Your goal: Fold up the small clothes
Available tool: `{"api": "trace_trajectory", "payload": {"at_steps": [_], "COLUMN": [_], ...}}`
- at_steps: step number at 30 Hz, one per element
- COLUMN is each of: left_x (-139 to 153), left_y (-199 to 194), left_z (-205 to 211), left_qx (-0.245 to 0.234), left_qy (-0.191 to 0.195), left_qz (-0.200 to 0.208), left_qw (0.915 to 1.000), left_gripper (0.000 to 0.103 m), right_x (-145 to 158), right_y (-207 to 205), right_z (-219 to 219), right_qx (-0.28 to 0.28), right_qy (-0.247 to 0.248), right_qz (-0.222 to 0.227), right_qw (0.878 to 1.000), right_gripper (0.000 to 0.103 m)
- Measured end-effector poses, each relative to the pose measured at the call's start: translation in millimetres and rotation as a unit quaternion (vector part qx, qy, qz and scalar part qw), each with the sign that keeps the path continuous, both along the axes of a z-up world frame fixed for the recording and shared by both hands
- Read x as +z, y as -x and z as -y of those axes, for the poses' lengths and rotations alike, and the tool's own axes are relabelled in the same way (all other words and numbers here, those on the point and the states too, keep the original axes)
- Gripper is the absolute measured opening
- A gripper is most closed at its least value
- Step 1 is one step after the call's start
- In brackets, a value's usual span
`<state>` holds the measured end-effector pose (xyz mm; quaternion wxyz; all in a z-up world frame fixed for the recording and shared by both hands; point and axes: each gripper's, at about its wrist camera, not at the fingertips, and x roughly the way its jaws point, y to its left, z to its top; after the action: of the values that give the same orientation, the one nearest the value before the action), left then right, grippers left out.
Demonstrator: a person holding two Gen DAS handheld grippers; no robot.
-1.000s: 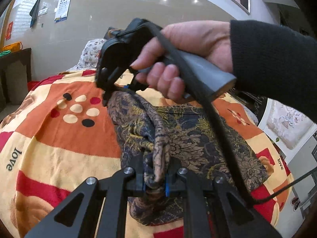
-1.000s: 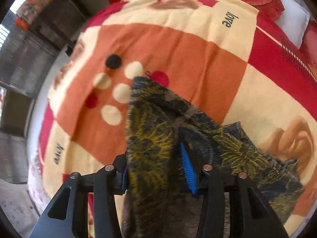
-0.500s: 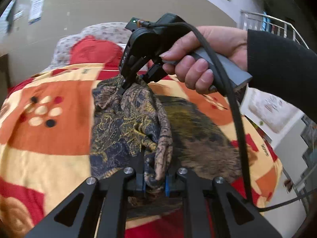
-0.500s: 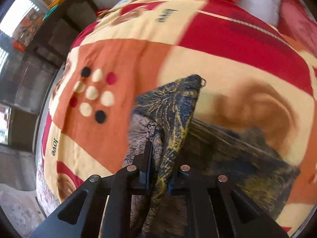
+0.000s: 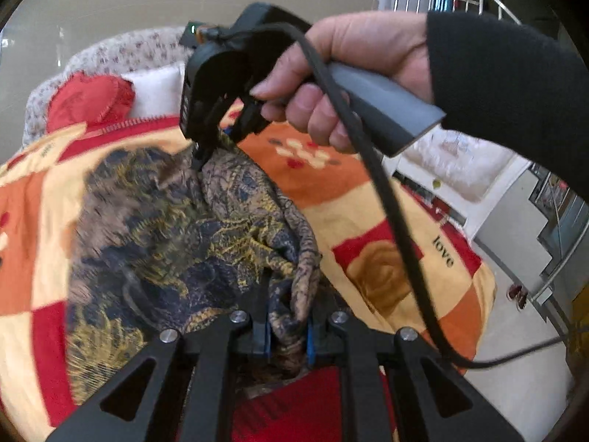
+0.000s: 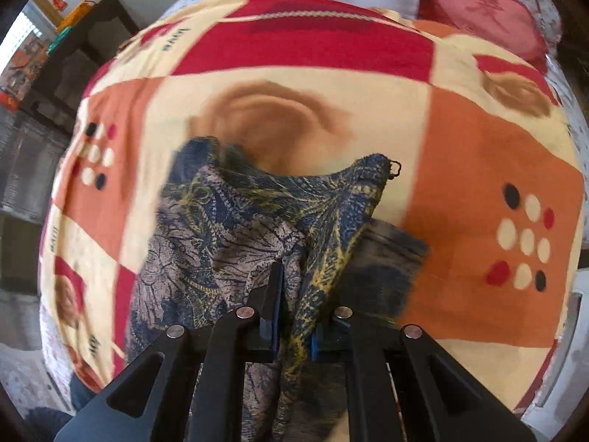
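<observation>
Dark paisley garment (image 5: 176, 228) hangs bunched over the patchwork blanket (image 5: 368, 206), pinched by both the left gripper (image 5: 288, 326) and, seemingly, the steeply down-tilted right gripper (image 5: 200, 154), held by a black-sleeved hand (image 5: 353, 70).

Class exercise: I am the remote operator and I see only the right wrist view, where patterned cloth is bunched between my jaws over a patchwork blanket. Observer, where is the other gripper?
Observer: The left gripper is shut on a bunched fold of the same dark patterned garment.
Operator: Can you see my own tool from there?
Observer: Yes. In the left wrist view a hand in a dark sleeve holds the right gripper by its grey handle, its tip pinching a far part of the cloth.
Operator: Anything crossing the work area?
Observer: A black cable runs from that tool down across the blanket, towards the bed's edge.
</observation>
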<state>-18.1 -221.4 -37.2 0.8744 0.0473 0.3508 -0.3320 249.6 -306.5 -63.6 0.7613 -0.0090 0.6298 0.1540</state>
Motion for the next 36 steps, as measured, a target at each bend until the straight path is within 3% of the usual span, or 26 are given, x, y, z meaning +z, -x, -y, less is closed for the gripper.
{"api": "trace_trajectory", "payload": {"at_steps": [2,4,6,8,10,14,17,19,20,22,25,27,28,29,33,36], "left_x": [-15,-24,-28,-25,-18,3,16,12,9,-10,-37,-46,-48,-48,-46,-18], "left_y": [-5,-6,-5,-4,1,13,2,-16,-23,-38,-36,-25,-21,-19,-21,-30], "left_z": [8,14,14,10,-8,-51,-93,-110,-115,-119,-108,-100,-99,-99,-111,-117], "left_qx": [-0.004,-0.007,-0.017,-0.023,-0.030,-0.005,0.064,0.109,0.119,0.124,0.108,0.095,0.092,0.092,0.095,0.104], "left_qy": [-0.008,-0.018,-0.016,-0.010,0.002,0.012,0.021,0.025,0.028,0.030,0.009,-0.004,-0.010,-0.009,0.013,0.019], "left_qz": [-0.025,-0.035,-0.042,-0.053,-0.061,-0.043,-0.022,-0.036,-0.048,-0.097,-0.117,-0.086,-0.073,-0.072,-0.092,-0.089], "left_qw": [0.9996,0.9992,0.9989,0.9983,0.9977,0.9990,0.9975,0.9931,0.9914,0.9870,0.9872,0.9917,0.9930,0.9931,0.9911,0.9904], "left_gripper": [0.013,0.014,0.019,0.021,0.023,0.041,0.041,0.039,0.024,0.007,0.006,0.006,0.006,0.006,0.006,0.007], "right_x": [-12,-29,-36,-34,-22,27,49,53,51,39,-3,-46,-54,-60,-70,-58], "right_y": [-1,-3,-2,1,9,49,95,129,146,177,208,217,226,236,232,226], "right_z": [11,20,31,42,52,74,68,45,33,15,-2,4,11,22,52,49], "right_qx": [-0.005,-0.025,-0.051,-0.074,-0.091,-0.117,-0.086,-0.039,-0.013,0.030,0.042,0.023,0.012,-0.006,-0.069,-0.060], "right_qy": [0.001,0.013,-0.001,-0.021,-0.026,-0.053,-0.053,-0.050,-0.045,-0.032,-0.006,0.023,0.008,-0.023,-0.119,-0.111], "right_qz": [0.009,0.006,0.012,0.013,0.029,0.110,0.162,0.190,0.203,0.229,0.219,0.192,0.218,0.248,0.212,0.192], "right_qw": [1.000,1.000,0.999,0.997,0.995,0.986,0.982,0.980,0.978,0.972,0.975,0.981,0.976,0.968,0.968,0.973], "right_gripper": [0.029,0.039,0.059,0.062,0.062,0.062,0.062,0.062,0.061,0.054,0.050,0.050,0.051,0.052,0.057,0.057]}}
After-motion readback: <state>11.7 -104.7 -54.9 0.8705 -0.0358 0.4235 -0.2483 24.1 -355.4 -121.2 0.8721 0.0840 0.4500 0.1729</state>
